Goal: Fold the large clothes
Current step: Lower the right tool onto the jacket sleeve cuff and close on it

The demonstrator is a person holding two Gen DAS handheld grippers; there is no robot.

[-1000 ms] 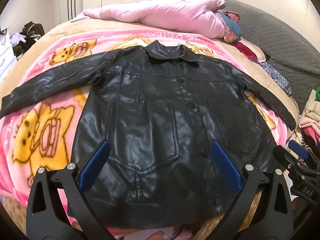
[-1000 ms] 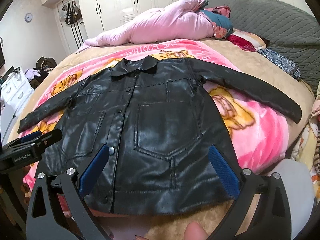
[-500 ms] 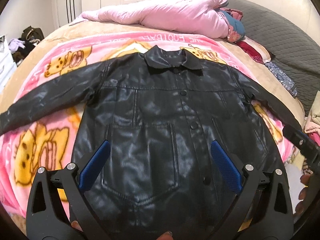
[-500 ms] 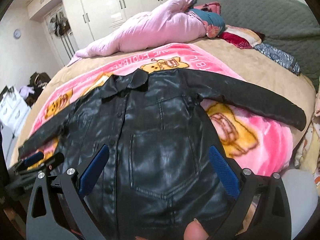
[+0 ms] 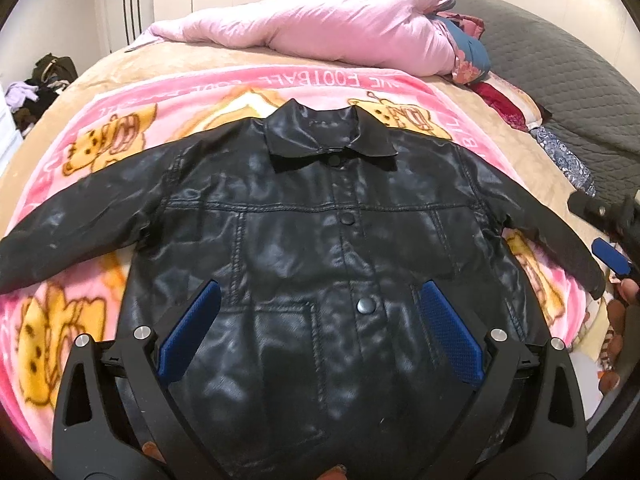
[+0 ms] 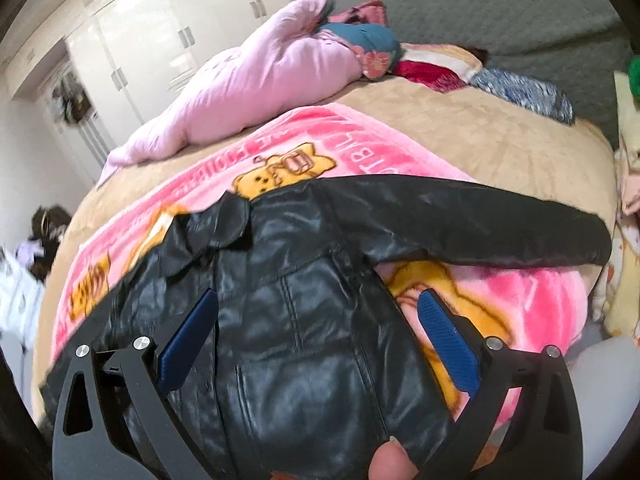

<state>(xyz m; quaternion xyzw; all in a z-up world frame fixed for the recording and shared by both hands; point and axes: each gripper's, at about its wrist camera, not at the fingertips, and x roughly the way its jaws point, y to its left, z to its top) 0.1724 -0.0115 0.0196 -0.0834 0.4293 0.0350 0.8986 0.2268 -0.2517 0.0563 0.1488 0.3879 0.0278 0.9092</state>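
Observation:
A black leather jacket (image 5: pixel 312 240) lies flat, front up and buttoned, on a pink cartoon blanket (image 5: pixel 120 132), both sleeves spread out. My left gripper (image 5: pixel 318 308) is open and empty above the jacket's lower front. My right gripper (image 6: pixel 318 312) is open and empty above the jacket's right side (image 6: pixel 304 320), near the armpit of the right sleeve (image 6: pixel 480 224). The right gripper also shows at the right edge of the left wrist view (image 5: pixel 612 240), by the right cuff.
A rolled pink quilt (image 5: pixel 320 32) and pillows (image 5: pixel 508 104) lie at the bed's far side. A grey quilted cover (image 5: pixel 568 80) lies to the right. White wardrobes (image 6: pixel 160 48) stand behind. Clothes (image 5: pixel 36 84) are piled on the floor at left.
Both grippers have moved forward over the jacket, from its hem towards its chest. The right gripper has swung right, towards the right sleeve. Both stay open.

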